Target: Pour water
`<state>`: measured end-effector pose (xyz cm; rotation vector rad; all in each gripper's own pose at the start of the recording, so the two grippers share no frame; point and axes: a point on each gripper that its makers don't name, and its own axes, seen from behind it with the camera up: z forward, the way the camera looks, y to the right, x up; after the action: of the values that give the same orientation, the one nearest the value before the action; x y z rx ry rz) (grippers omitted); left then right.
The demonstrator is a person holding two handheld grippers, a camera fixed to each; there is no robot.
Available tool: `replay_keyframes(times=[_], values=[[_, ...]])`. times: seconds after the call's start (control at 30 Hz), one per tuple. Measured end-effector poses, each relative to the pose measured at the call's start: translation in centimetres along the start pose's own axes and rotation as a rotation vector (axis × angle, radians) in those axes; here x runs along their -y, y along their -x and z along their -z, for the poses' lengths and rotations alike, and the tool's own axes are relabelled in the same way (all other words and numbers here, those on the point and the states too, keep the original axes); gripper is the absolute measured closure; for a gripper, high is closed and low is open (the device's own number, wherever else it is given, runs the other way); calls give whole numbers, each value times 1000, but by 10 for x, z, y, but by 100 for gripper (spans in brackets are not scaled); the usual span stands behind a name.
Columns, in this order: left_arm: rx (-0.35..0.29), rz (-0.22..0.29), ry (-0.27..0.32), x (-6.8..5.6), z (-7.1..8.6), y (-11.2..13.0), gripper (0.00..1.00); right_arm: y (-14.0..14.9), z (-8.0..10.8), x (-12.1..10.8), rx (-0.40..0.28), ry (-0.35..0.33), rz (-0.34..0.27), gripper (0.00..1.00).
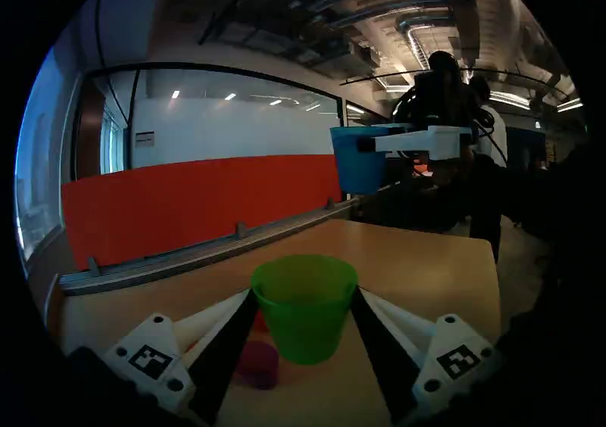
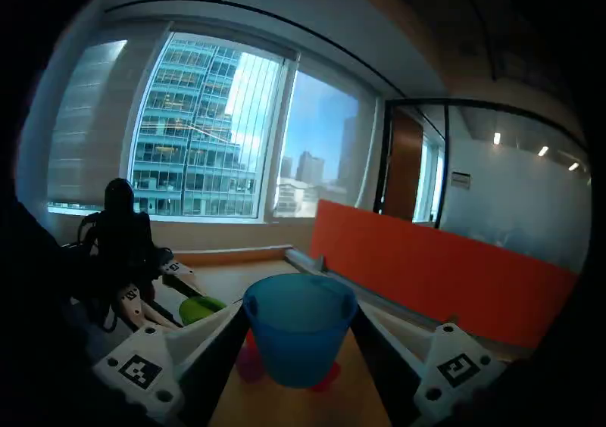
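Note:
A green cup (image 1: 304, 306) stands upright between the fingers of my left gripper (image 1: 303, 321), which is shut on it above a wooden table (image 1: 424, 268). Farther off in the left gripper view, the right gripper's white fingers (image 1: 424, 139) hold a blue cup (image 1: 357, 158) up in the air. In the right gripper view that blue cup (image 2: 300, 336) sits upright in my right gripper (image 2: 300, 344), shut on it. The left gripper's fingers (image 2: 148, 306) and the green cup (image 2: 198, 307) appear lower left there. I cannot see water in either cup.
A purple cup (image 1: 257, 363) and something red (image 1: 259, 322) sit on the table below the green cup; pink and red pieces (image 2: 250, 360) lie under the blue one. An orange divider panel (image 1: 197, 200) with a metal rail (image 1: 227, 241) lines the table's far edge. A person (image 1: 454, 124) stands behind.

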<state>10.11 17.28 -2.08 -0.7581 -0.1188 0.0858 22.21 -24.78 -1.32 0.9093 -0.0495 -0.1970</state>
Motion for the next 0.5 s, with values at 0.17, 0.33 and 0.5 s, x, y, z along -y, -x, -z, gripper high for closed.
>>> replay_keyframes(times=[0.17, 0.33, 0.5], values=[[2, -1, 4, -1, 0, 1, 15, 4, 2, 5, -3, -17, -5, 9], [9, 0, 9, -3, -1, 4, 15, 19, 3, 13, 12, -33, -8, 9], [28, 0, 15, -3, -1, 11, 15, 40, 4, 21, 46, -54, -12, 9]])
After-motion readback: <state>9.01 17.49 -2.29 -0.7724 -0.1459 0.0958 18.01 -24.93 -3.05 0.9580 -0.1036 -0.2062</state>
